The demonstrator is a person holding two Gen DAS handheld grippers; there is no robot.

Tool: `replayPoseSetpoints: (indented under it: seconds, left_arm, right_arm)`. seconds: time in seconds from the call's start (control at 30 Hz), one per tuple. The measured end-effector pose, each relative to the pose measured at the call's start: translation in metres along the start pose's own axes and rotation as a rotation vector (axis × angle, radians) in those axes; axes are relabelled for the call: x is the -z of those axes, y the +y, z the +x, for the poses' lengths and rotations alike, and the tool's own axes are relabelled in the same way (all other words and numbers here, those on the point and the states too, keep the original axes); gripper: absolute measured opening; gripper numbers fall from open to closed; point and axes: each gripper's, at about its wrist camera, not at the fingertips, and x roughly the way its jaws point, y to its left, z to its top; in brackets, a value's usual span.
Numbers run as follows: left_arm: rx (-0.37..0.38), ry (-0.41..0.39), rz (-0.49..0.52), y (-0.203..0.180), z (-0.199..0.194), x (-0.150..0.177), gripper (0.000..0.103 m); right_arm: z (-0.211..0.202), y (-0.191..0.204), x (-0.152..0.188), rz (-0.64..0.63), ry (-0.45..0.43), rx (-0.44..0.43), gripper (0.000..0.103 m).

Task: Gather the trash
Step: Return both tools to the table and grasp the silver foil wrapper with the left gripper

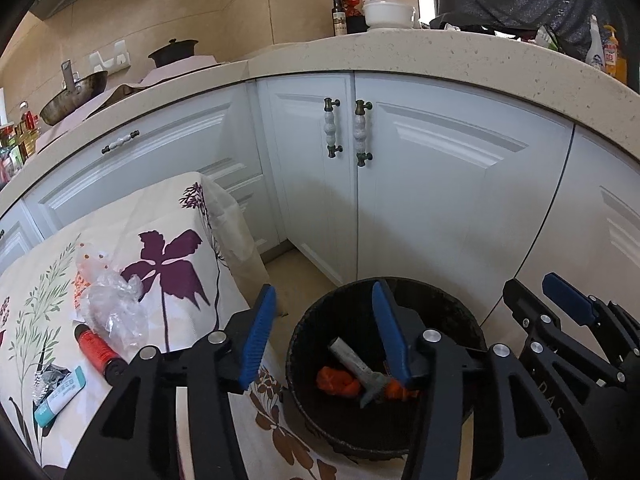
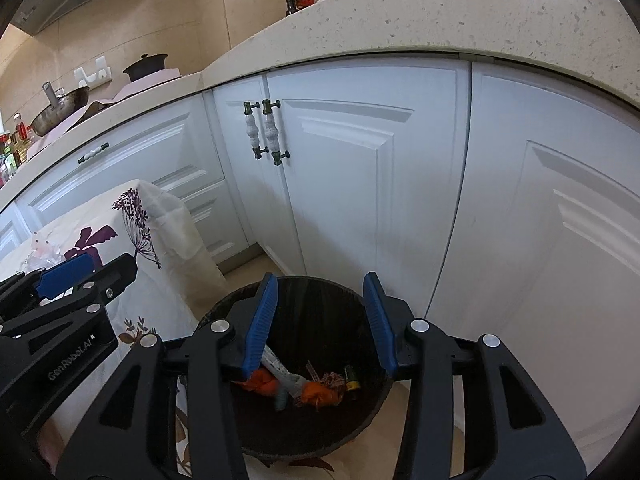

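Observation:
A dark round trash bin [image 1: 312, 344] stands on the floor beside the table; it also shows in the right wrist view [image 2: 372, 412]. Inside lie orange wrappers [image 1: 336, 382], a grey tube [image 1: 356, 358] and a small battery [image 2: 352, 378]. My left gripper [image 1: 324, 332] is open and empty over the bin's left rim. My right gripper [image 2: 320, 324] is open and empty above the bin. On the floral tablecloth [image 1: 168, 216] lie crumpled clear plastic [image 1: 114, 308], a red cylinder [image 1: 98, 350], a teal-and-white tube [image 1: 60, 394] and a foil scrap [image 1: 52, 376].
White cabinet doors [image 1: 440, 184] with ceramic handles [image 1: 360, 132] stand just behind the bin under a speckled countertop [image 1: 440, 52]. A wok [image 1: 72, 96], a pot and bottles sit on the counter. The tablecloth corner [image 2: 168, 224] hangs beside the bin.

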Motion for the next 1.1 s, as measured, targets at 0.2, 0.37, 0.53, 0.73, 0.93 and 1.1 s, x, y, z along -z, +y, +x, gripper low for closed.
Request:
replayPoseSetpoints:
  seconds: [0.2, 0.37, 0.53, 0.73, 0.93, 1.1]
  left_arm:
    - [0.005, -0.012, 0.006, 0.017, -0.018, 0.003, 0.055]
    - [-0.012, -0.012, 0.003, 0.045, -0.037, 0.007, 0.055]
    - [-0.03, -0.006, -0.025, 0.079, -0.054, 0.01, 0.055]
    - [-0.092, 0.002, -0.043, 0.13, -0.07, 0.024, 0.055]
    - [-0.164, 0.031, -0.069, 0.182, -0.079, 0.045, 0.055]
    - [-0.219, 0.059, -0.092, 0.222, -0.082, 0.063, 0.055]
  right_arm:
    - [-0.016, 0.015, -0.001, -0.013, -0.01, -0.011, 0.045]
    - [-0.03, 0.034, -0.001, -0.024, -0.021, -0.046, 0.051]
    - [-0.041, 0.065, 0.001, -0.058, -0.02, -0.098, 0.051]
    - [-0.048, 0.105, 0.006, -0.112, -0.009, -0.155, 0.051]
    - [-0.053, 0.143, 0.012, -0.163, 0.008, -0.21, 0.051]
    - [-0.056, 0.171, 0.019, -0.202, 0.026, -0.246, 0.051]
